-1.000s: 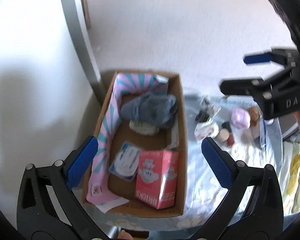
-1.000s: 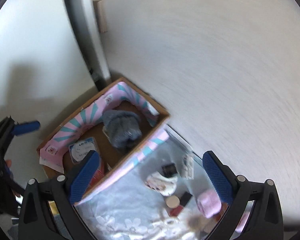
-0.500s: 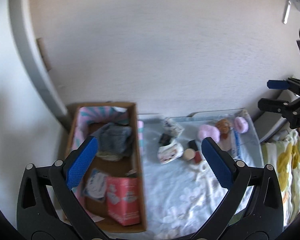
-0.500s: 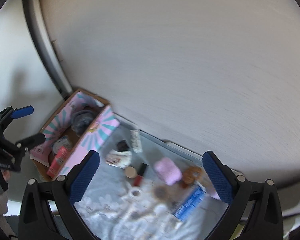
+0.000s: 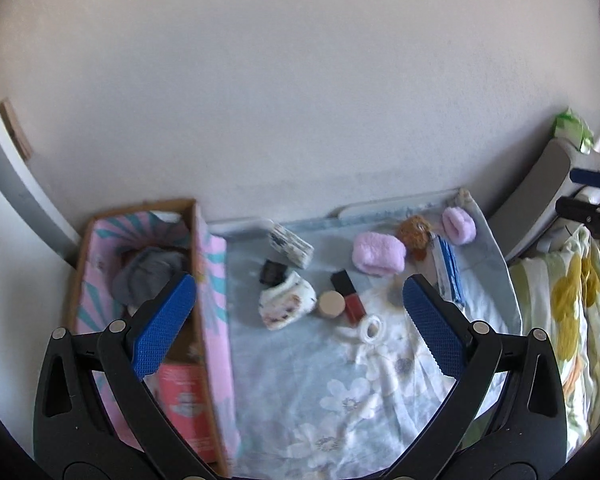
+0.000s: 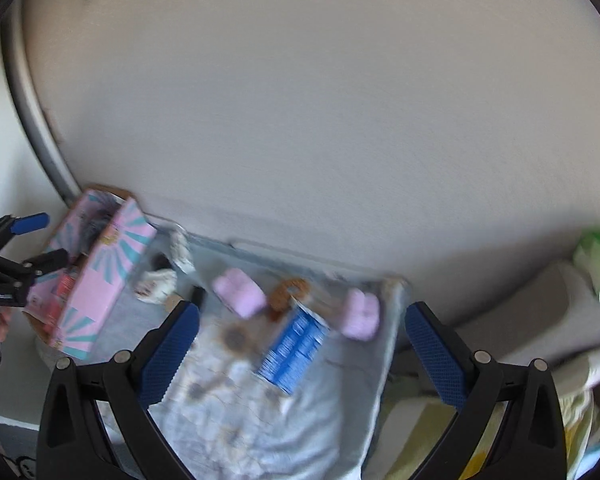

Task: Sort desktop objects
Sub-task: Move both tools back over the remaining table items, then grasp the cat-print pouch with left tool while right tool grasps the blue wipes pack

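left gripper (image 5: 296, 320) spread wide, empty, above floral cloth (image 5: 340, 400). right gripper (image 6: 300, 344) likewise parted, holding nothing. we see cardboard box (image 5: 198, 280) at left edge of cloth, grey fabric bundle (image 5: 148, 272) and red carton (image 5: 182, 404) inside. loose on cloth: patterned sock (image 5: 286, 306), round cap (image 5: 331, 304), red bottle (image 5: 350, 298), pink fluffy roll (image 5: 378, 254), blue packet (image 6: 294, 346).

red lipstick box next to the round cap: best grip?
Judging by its pose, take the red lipstick box across its narrow width at mid-length, from above. It lies flat on the floral cloth, the round cap tight against its left side, so the left gripper fingers need care there.
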`<state>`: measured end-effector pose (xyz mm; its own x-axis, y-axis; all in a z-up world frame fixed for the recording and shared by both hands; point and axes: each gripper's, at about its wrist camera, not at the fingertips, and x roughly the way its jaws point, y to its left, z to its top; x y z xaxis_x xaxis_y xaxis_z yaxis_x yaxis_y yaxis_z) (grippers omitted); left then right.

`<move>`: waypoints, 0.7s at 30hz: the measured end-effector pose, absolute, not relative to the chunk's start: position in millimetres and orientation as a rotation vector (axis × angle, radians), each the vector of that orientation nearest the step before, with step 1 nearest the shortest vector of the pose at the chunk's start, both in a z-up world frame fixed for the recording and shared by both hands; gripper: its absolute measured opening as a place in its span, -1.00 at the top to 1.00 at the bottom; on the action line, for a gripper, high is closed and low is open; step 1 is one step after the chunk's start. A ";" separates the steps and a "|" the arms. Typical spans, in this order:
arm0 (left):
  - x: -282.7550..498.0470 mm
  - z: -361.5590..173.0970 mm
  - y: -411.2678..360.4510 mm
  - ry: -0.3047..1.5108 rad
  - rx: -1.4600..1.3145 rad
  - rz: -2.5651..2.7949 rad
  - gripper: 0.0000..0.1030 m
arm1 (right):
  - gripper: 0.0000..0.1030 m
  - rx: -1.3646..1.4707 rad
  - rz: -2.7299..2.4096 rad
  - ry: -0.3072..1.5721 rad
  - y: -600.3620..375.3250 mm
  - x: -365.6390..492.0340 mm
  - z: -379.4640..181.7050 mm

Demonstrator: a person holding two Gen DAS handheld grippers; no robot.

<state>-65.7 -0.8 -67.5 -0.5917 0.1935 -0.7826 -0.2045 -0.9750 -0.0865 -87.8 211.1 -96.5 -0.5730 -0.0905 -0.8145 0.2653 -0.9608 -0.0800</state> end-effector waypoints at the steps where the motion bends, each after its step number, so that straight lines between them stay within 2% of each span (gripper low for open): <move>1: -65.3 -73.6 1.2 0.012 -1.293 2.627 -1.00 | -0.99 1.359 -2.608 0.276 216.7 -86.0 -105.7; 13: -59.5 -152.9 18.5 -0.024 -1.376 2.726 -0.99 | -0.99 1.561 -2.499 0.052 227.1 -90.9 -217.9; 21: -98.1 -213.2 22.3 -0.252 -1.586 2.887 -0.99 | -0.99 1.562 -2.537 0.045 210.2 -96.0 -261.2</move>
<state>-98.1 22.3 -213.2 -0.5288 -0.0685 -0.8460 0.2139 -0.9753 -0.0548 -96.0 210.2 -261.2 -0.4408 -0.1215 -0.8893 0.1528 -0.9865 0.0590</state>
